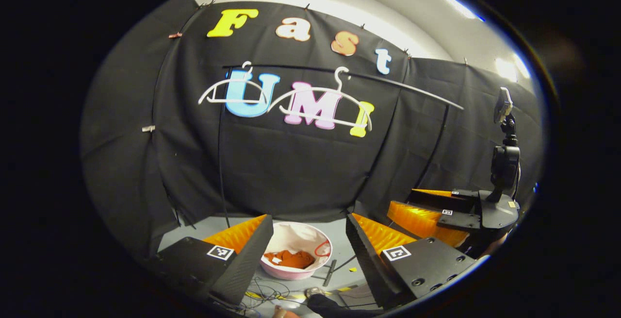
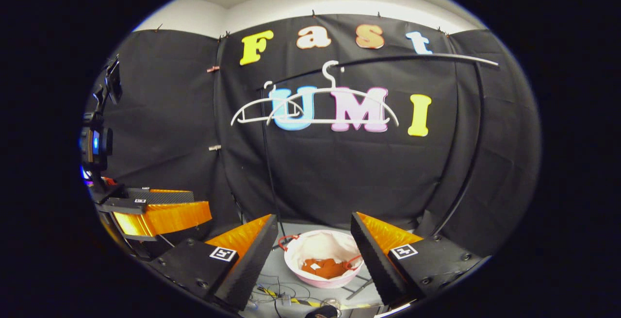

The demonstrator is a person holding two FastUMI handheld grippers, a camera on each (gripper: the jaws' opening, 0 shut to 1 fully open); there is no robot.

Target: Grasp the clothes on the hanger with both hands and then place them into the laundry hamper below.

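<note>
So the rust-orange garment (image 1: 291,259) is already sitting in the pink-rimmed laundry hamper (image 1: 310,273) on the floor, bunched up against the white liner. Both white hangers (image 1: 233,92) are bare on the black rail (image 1: 398,85) up against the booth wall. Left tongs (image 1: 306,240) are spread wide with nothing between them, hamper showing right through the gap. Right tongs (image 2: 314,242) same deal, spread and holding nothing, hanging over the hamper (image 2: 301,272). The right gripper view catches the left tongs off to its left side. Some loose cables (image 1: 271,291) lie on the floor near the hamper.
</note>
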